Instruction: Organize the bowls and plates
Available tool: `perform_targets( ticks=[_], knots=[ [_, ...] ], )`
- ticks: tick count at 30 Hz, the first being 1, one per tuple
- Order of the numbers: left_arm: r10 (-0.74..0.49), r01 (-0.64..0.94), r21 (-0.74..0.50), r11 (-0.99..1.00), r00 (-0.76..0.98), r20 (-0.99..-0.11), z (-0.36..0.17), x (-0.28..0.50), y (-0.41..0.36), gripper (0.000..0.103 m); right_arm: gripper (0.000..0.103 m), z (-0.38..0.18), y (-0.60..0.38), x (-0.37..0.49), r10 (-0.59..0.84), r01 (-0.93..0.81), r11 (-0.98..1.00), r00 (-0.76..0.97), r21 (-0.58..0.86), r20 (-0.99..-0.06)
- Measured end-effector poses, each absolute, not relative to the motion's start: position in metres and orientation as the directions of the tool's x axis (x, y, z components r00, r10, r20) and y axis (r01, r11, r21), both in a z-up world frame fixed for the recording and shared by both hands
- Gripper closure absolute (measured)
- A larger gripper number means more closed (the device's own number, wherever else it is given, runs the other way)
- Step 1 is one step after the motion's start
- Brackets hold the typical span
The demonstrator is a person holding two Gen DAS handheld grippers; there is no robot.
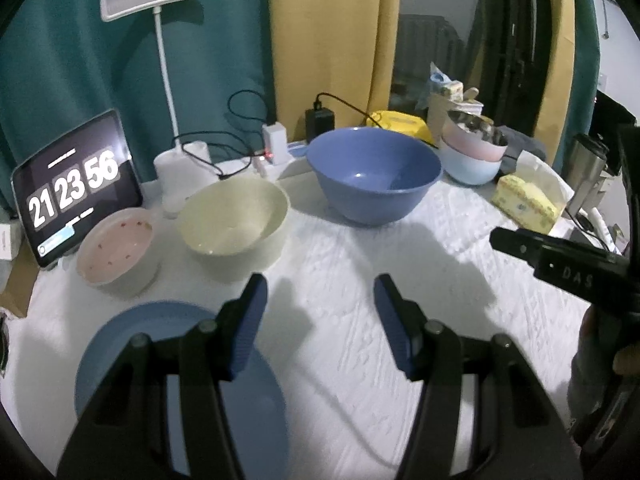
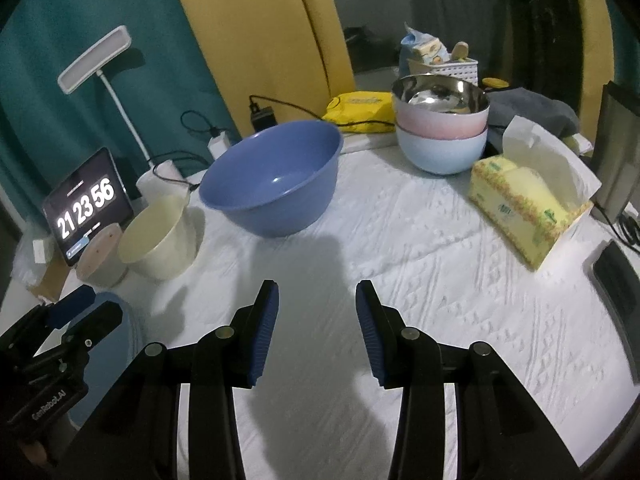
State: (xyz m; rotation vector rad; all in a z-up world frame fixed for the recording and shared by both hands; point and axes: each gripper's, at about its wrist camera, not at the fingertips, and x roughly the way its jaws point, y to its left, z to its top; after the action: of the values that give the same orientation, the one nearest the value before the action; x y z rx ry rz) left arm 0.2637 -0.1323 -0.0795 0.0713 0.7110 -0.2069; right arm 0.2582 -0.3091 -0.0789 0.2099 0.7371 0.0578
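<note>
While both sets of jaws stand open with nothing between them, the left gripper hovers over the white-covered worktop beside a blue plate that lies flat under its left finger, and the right gripper hangs above bare cloth toward the middle. Just beyond the plate sit a small pink bowl and, beside it, a cream bowl, both upright and close together. Farther back, near the centre, a large blue bowl stands alone. To its right a stack of three bowls rises, pale blue at the bottom, pink above it, a steel one nested on top. A yellow tissue box lies near the stack. At the far left a tablet shows a clock, with a white desk lamp behind it.
</note>
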Motion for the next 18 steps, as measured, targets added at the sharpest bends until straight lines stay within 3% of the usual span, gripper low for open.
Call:
perform_targets(
  ticks=[18],
  knots=[
    [-0.187,0.220,-0.024,0.975,0.763,-0.619,-0.076,0.314,-0.144,0.046,0.061,-0.070,-0.312,0.308,0.119,0.002,0.983,0.751,0.182,-0.649]
  ],
)
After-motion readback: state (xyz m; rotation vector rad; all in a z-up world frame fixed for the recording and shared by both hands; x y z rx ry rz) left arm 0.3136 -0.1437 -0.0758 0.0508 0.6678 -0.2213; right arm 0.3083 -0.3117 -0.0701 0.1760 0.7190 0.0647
